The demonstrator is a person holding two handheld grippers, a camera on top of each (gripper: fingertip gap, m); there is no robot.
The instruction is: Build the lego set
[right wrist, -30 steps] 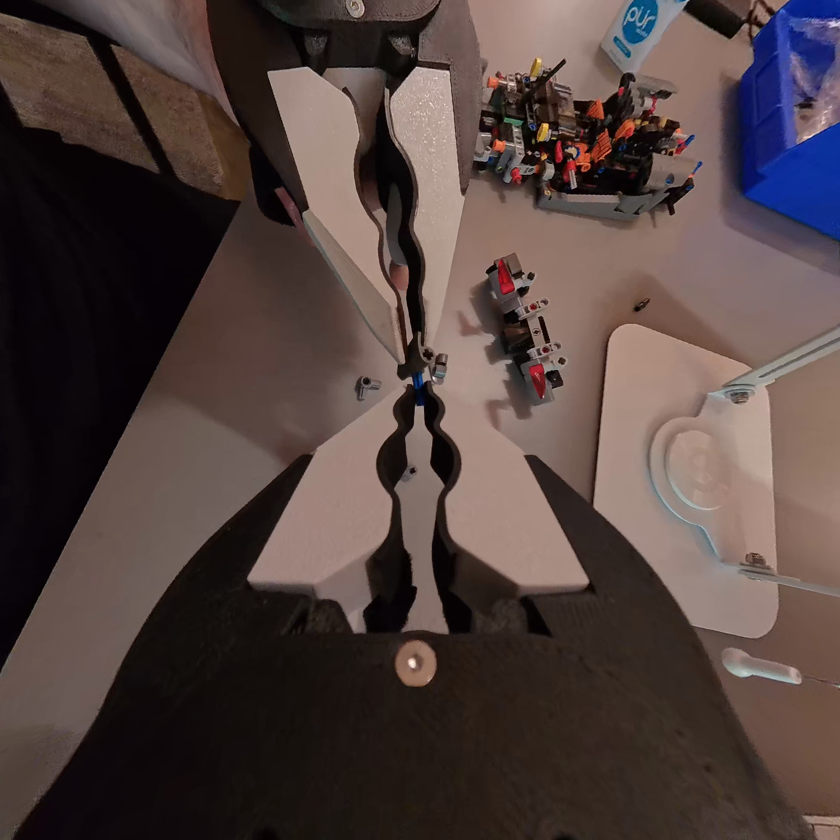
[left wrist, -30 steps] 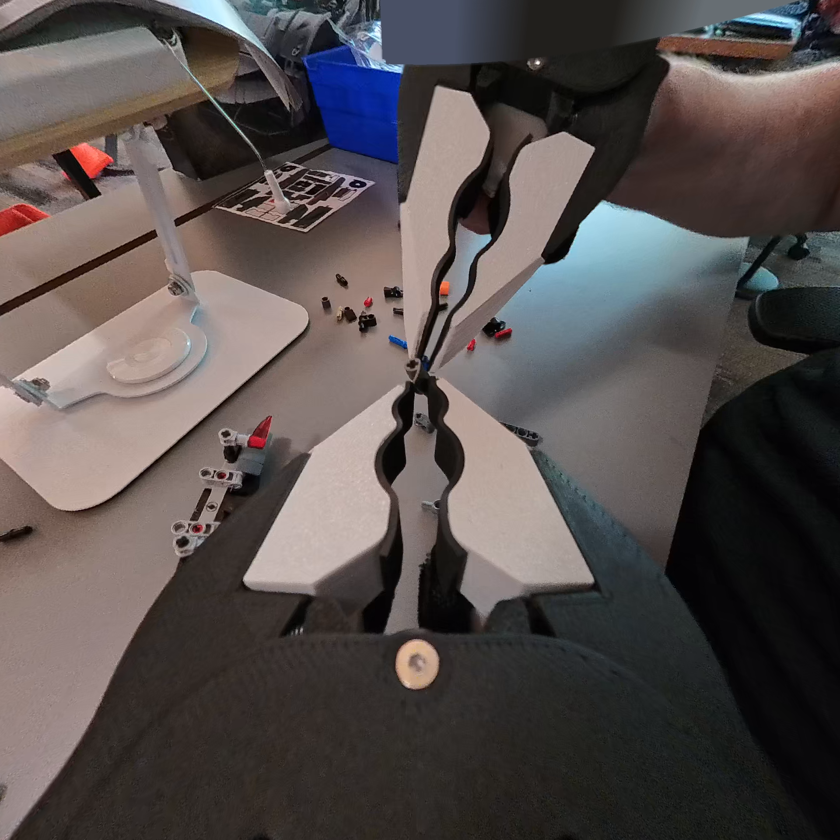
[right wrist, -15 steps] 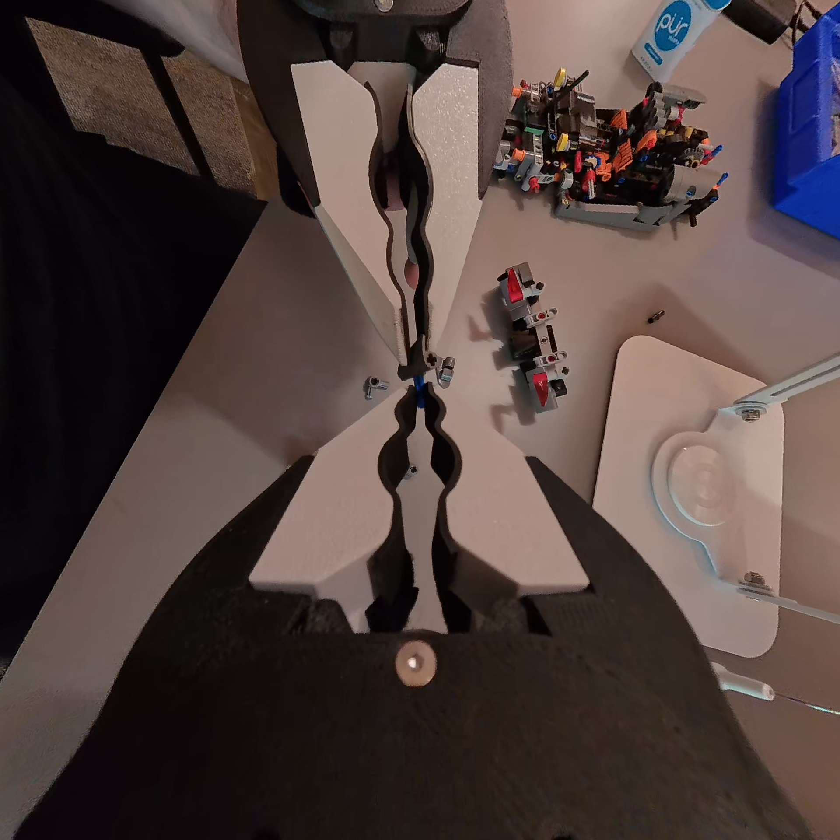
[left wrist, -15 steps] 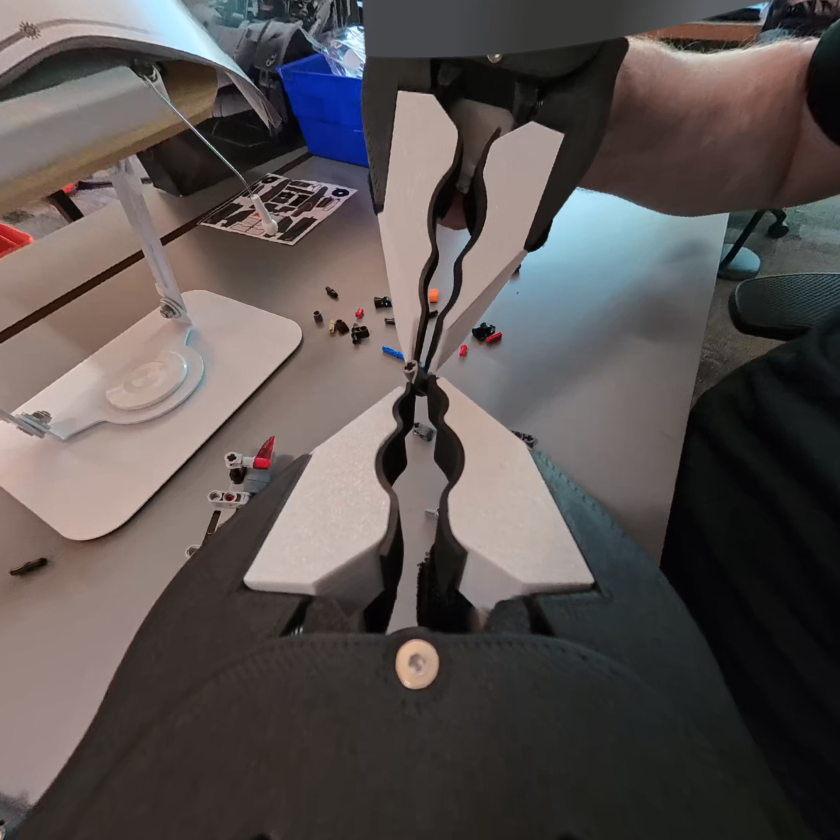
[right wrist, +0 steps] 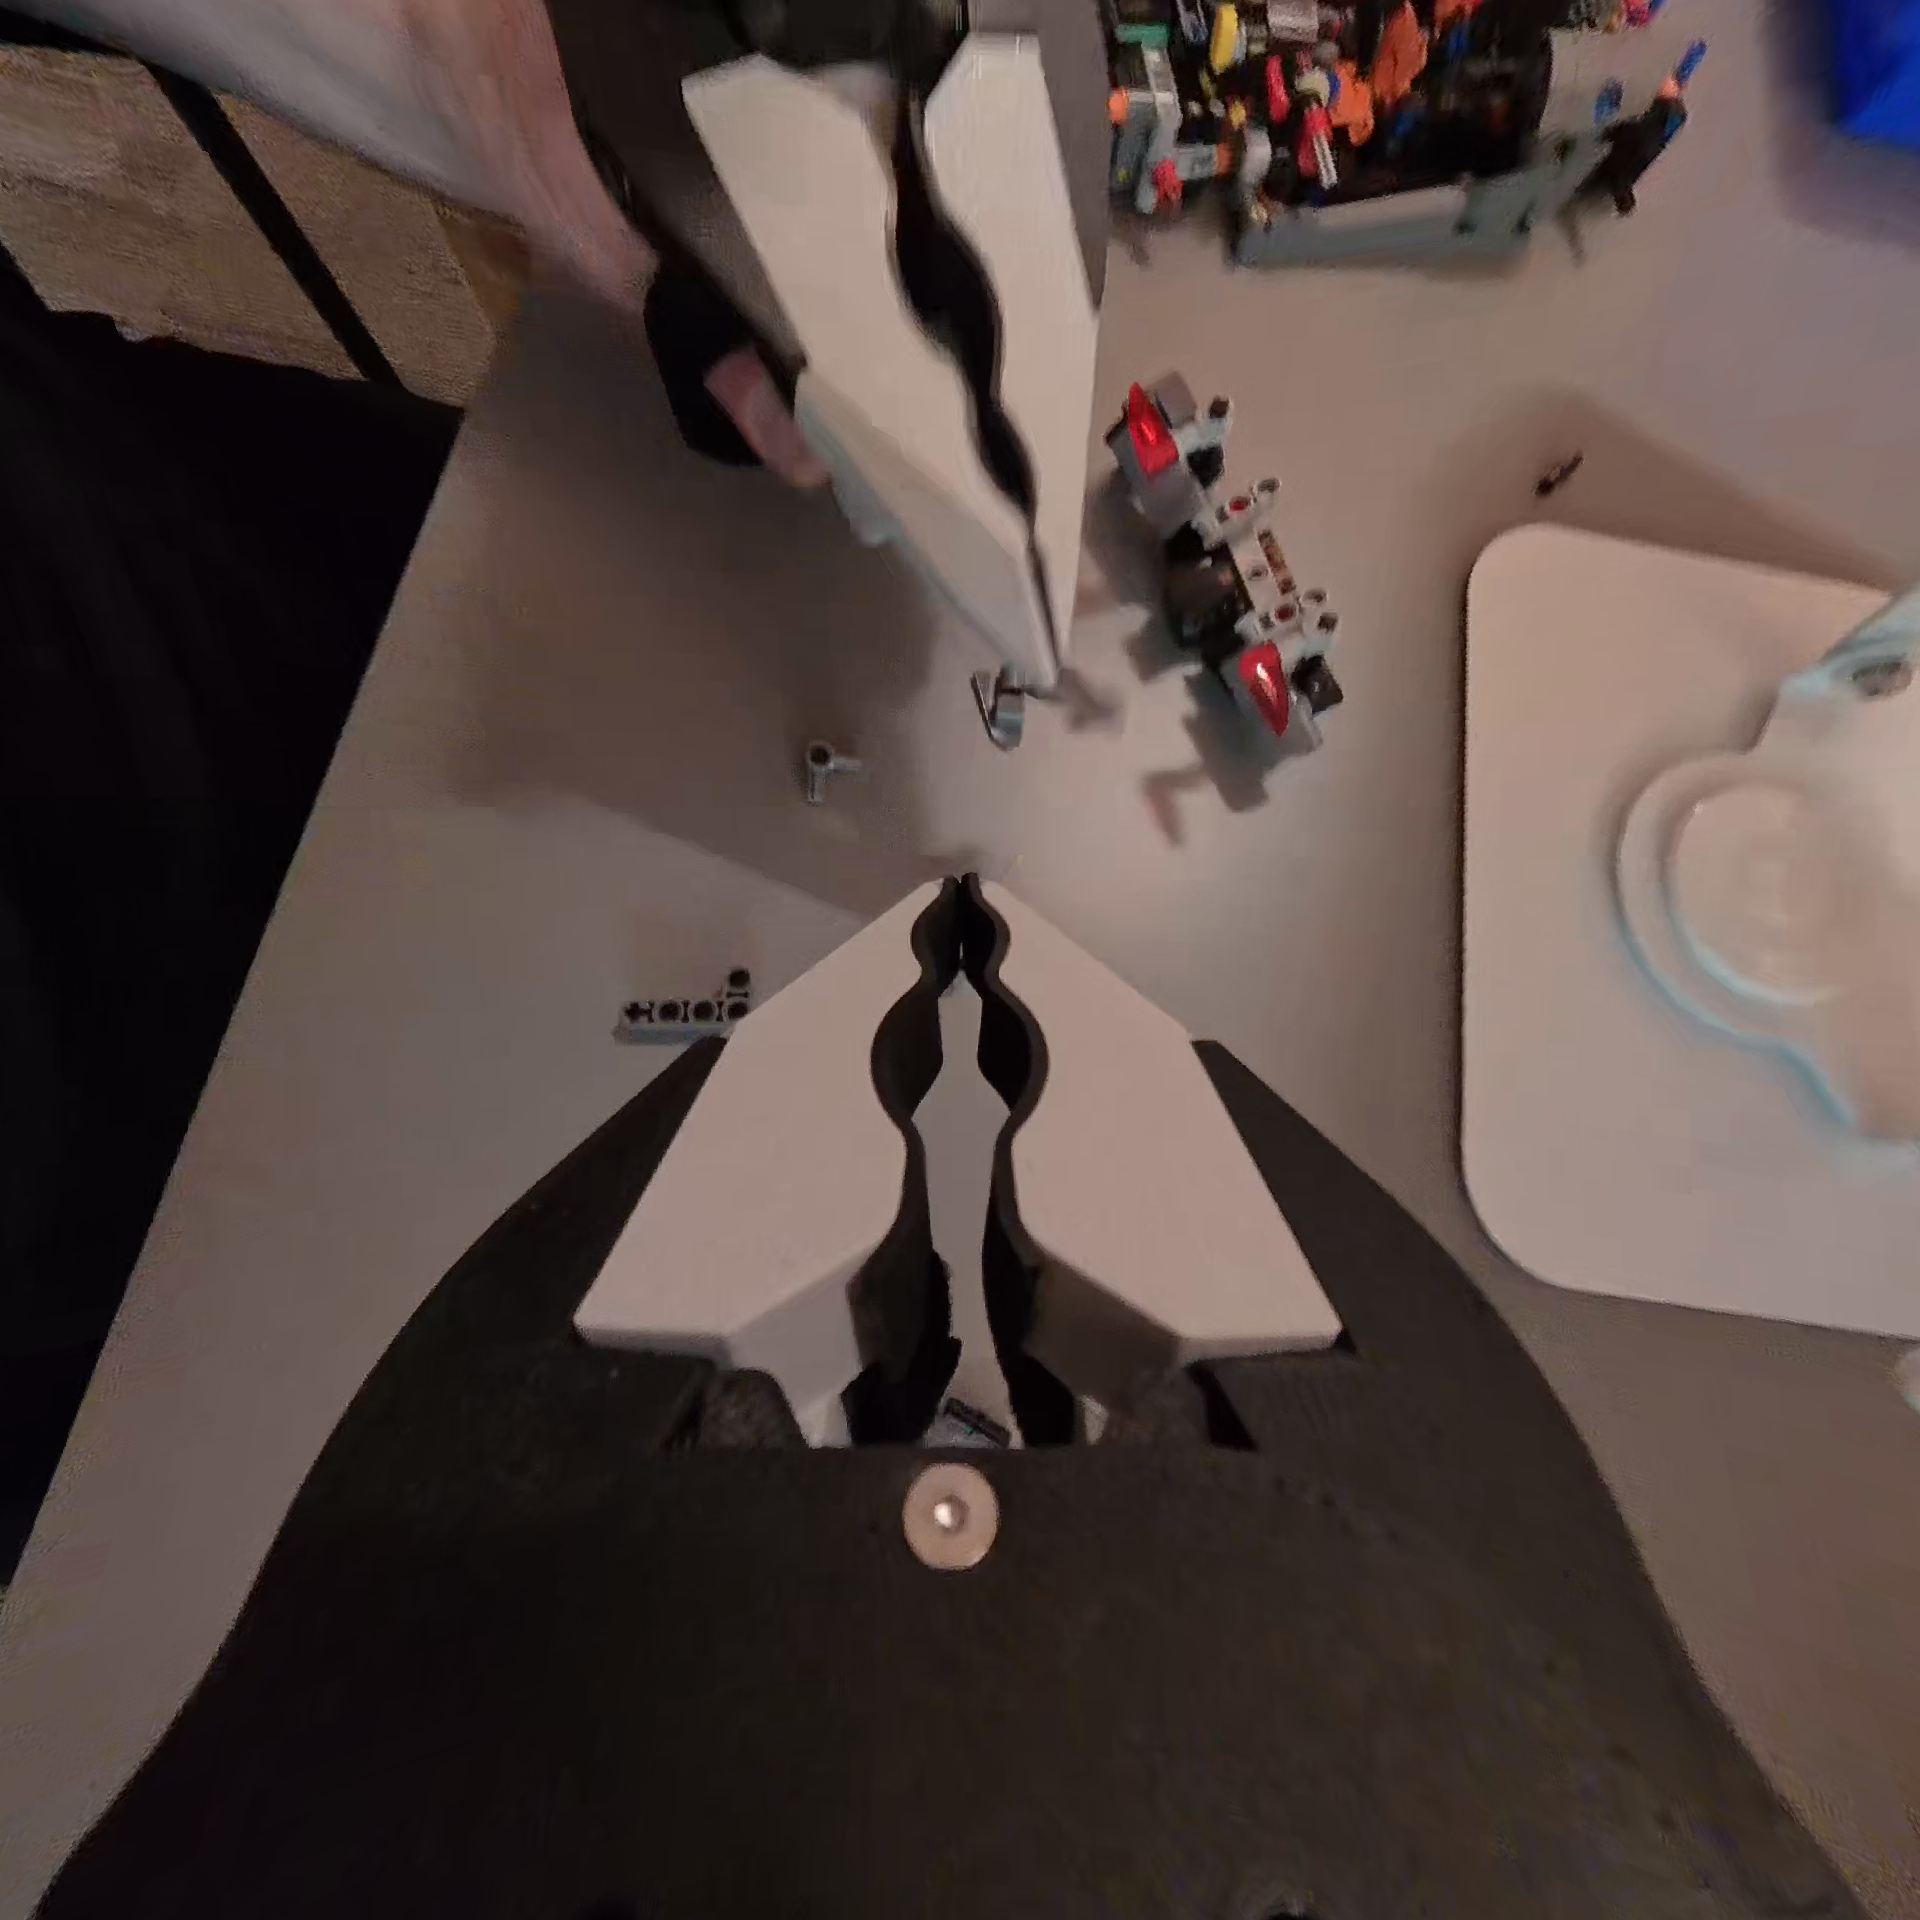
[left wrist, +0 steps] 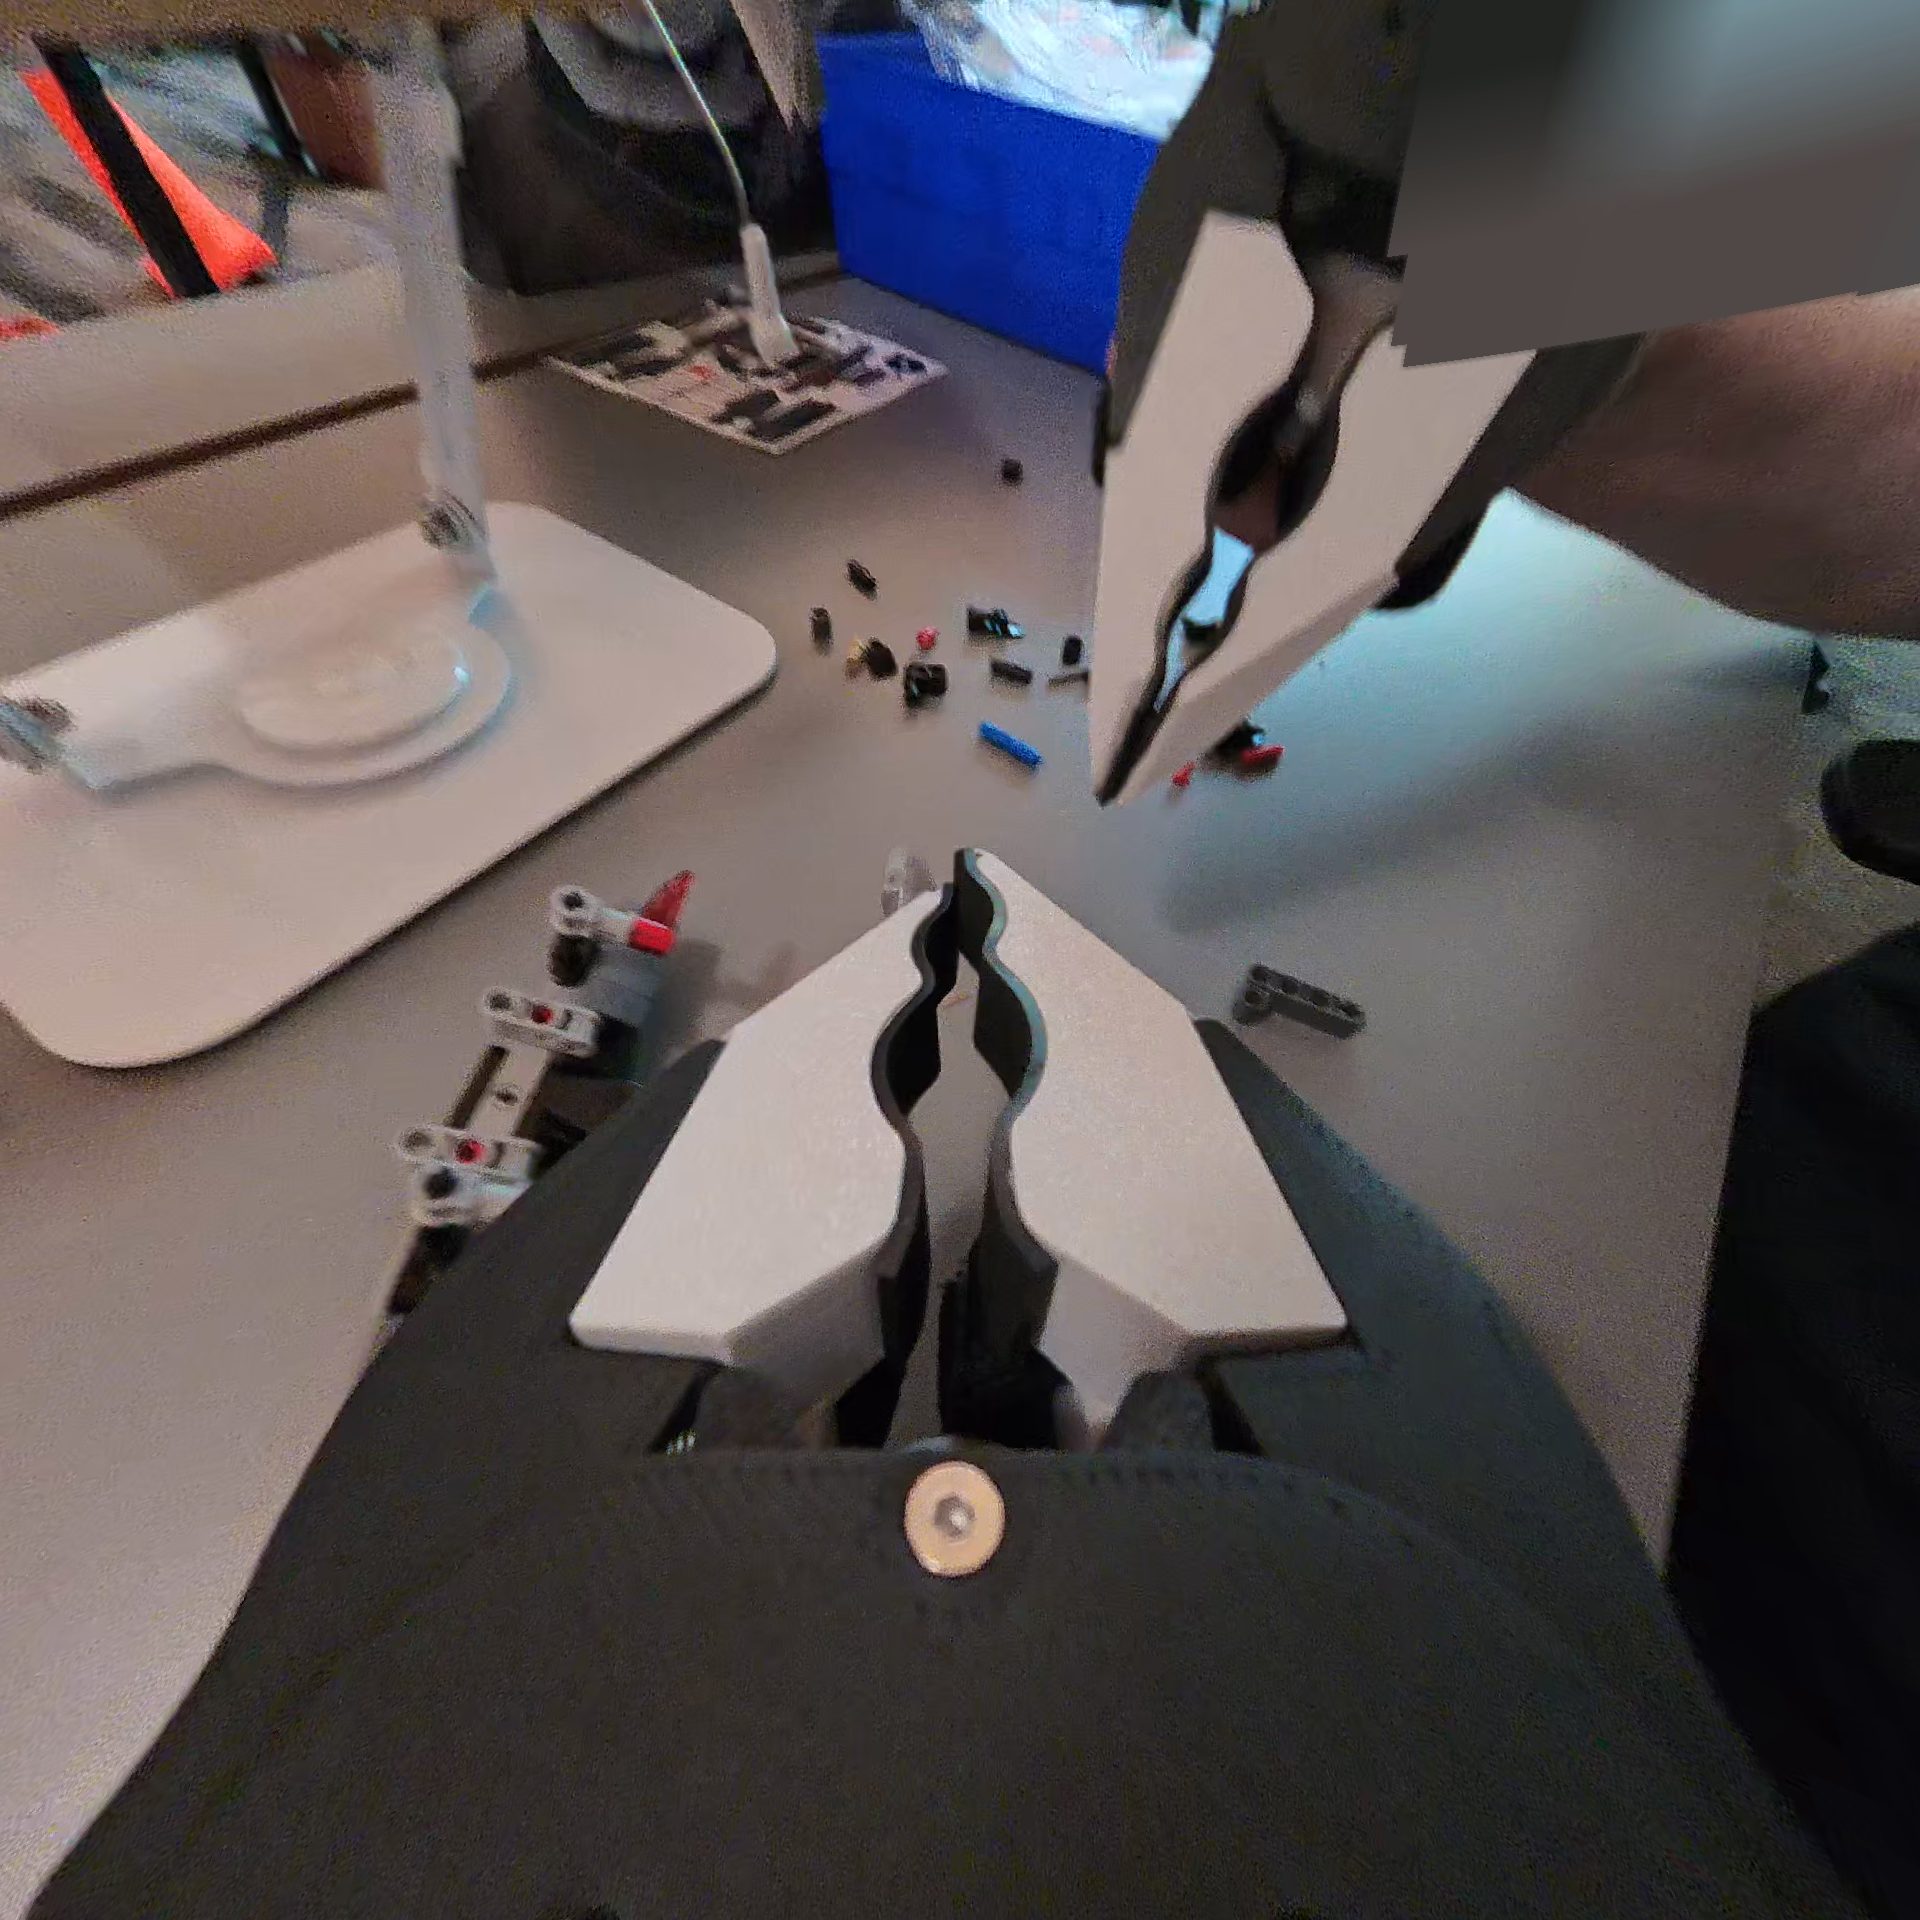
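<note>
Apart now, the left gripper [left wrist: 951,883] pinches a small grey connector [right wrist: 1000,704] in nearly closed jaws, the right gripper [right wrist: 961,883] has empty closed jaws, and the grey-and-red lego assembly [right wrist: 1231,582] lies on the bench [right wrist: 520,1143].

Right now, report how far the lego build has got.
Done: a large colourful assembly and a grey sub-assembly with red tips lie built on the table. In hand: both jaws look shut; a small grey connector sits at the tip of the left gripper, gripped or not I cannot tell; the right gripper shows nothing. Remaining: a blue pin, a dark L-shaped beam and scattered small pieces lie loose.
</note>
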